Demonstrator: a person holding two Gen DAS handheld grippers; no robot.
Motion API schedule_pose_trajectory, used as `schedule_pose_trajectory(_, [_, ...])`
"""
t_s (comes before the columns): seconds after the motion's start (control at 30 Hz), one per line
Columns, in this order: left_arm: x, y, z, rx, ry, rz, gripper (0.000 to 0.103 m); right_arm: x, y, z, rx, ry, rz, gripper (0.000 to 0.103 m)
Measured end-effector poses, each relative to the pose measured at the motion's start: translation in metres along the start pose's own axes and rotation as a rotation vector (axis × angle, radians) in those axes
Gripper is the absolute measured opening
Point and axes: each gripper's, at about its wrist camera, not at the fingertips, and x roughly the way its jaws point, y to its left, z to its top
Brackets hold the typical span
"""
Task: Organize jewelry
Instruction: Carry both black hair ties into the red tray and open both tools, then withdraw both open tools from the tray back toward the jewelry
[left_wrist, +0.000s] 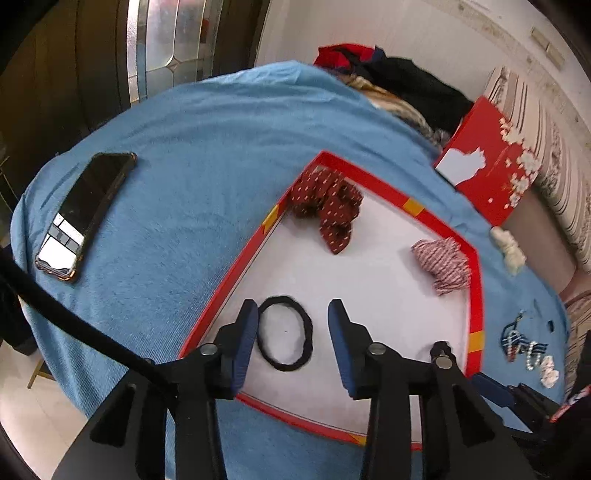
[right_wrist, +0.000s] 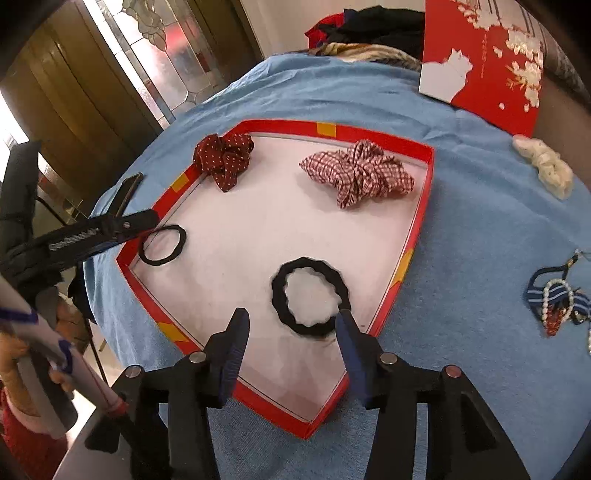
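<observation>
- As far as I can judge from both wrist views, I am a good way through: four hair ties already lie inside the red-rimmed tray (right_wrist: 413, 236), namely the dotted red scrunchie (right_wrist: 223, 157), the checked scrunchie (right_wrist: 360, 173), the thin black hair tie (left_wrist: 285, 333) and the thick black hair tie (right_wrist: 309, 296).
- Still outside the tray, I see the white scrunchie (right_wrist: 545, 168) far off to the upper right of my right gripper (right_wrist: 293, 332), and the blue striped bow with beads (right_wrist: 557, 299) well off to its right on the blue cloth (right_wrist: 480, 221); I count those as what is left.
- My left gripper (left_wrist: 291, 325) stands partly open and holds nothing; the thin black hair tie lies flat on the tray floor between its fingers, its left edge just beside the left finger (left_wrist: 245, 339), apart from the right one.
- My right gripper is also partly open and empty; the thick black hair tie lies just ahead of it, its near right edge at or under the tip of the right finger (right_wrist: 351, 339), though I cannot tell whether they touch.
- A phone (left_wrist: 85, 214) lies well to the left of my left gripper, outside the tray, and the red box lid (left_wrist: 491, 173) stands far ahead to the right.
</observation>
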Motion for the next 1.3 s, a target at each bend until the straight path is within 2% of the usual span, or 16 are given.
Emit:
schedule_pose_trajectory(0.2, [-0.029,-0.010,-0.007,0.019,-0.059,0.013,0.045,0.004,0.011,0.005,-0.055,-0.005,-0.045,0.052])
schedule_pose_trajectory(0.33, [-0.040,-0.016,-0.013,0.030,-0.067,0.003,0.046,0.030,0.022,0.008,-0.116,0.058,-0.070,0.052])
schedule_pose_trajectory(0.47, [-0.048,-0.018,-0.017,0.039,-0.074,0.005,0.046,0.038,0.028,0.001,-0.116,0.100,-0.019,0.052])
schedule_pose_trajectory(0.63, [-0.055,-0.024,-0.020,0.056,-0.092,0.034,0.046,0.028,0.033,-0.013,-0.100,0.113,0.055,0.052])
schedule_pose_trajectory(0.7, [-0.058,-0.030,-0.022,0.069,-0.097,0.040,0.046,0.018,0.026,-0.013,-0.058,0.102,0.109,0.052])
schedule_pose_trajectory(0.87, [-0.068,-0.052,-0.030,0.129,-0.116,0.057,0.046,-0.027,0.013,-0.015,-0.030,0.006,0.116,0.052])
schedule_pose_trajectory(1.07, [-0.084,-0.096,-0.050,0.228,-0.151,0.057,0.056,-0.088,-0.028,-0.046,0.006,-0.109,0.020,0.053])
schedule_pose_trajectory(1.3, [-0.091,-0.154,-0.078,0.330,-0.148,0.020,0.058,-0.129,-0.098,-0.090,0.147,-0.161,-0.081,0.056])
